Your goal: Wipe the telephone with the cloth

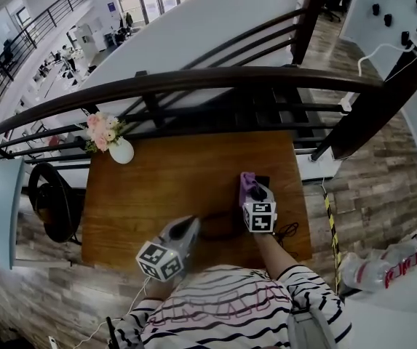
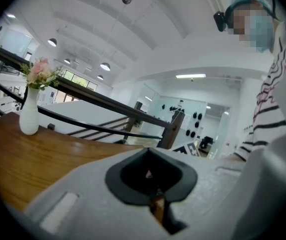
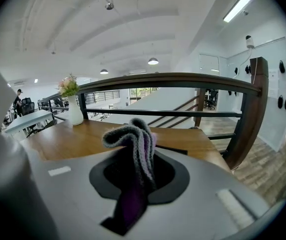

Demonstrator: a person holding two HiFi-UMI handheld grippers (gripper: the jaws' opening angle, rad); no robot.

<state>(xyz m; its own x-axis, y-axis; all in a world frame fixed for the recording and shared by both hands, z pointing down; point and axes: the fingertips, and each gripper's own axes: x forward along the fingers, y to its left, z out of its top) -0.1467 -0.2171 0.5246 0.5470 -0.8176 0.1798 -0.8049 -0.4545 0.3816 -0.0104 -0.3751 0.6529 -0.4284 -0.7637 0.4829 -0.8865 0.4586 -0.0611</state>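
Right tongs (image 3: 133,194) clamped on purple-grey knitted cloth (image 3: 132,139), 3 o'clock on brown wooden desk (image 1: 164,187). Left tongs (image 2: 155,196) closed, empty. Dark shape, probably the black telephone (image 1: 221,225), at 6 o'clock between them.

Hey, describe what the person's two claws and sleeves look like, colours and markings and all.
The left claw and right claw are grey, tapered shells. Each carries a cube covered in black-and-white square markers. A thin pale cable trails from the left one back toward the person. The sleeves are white with dark stripes.
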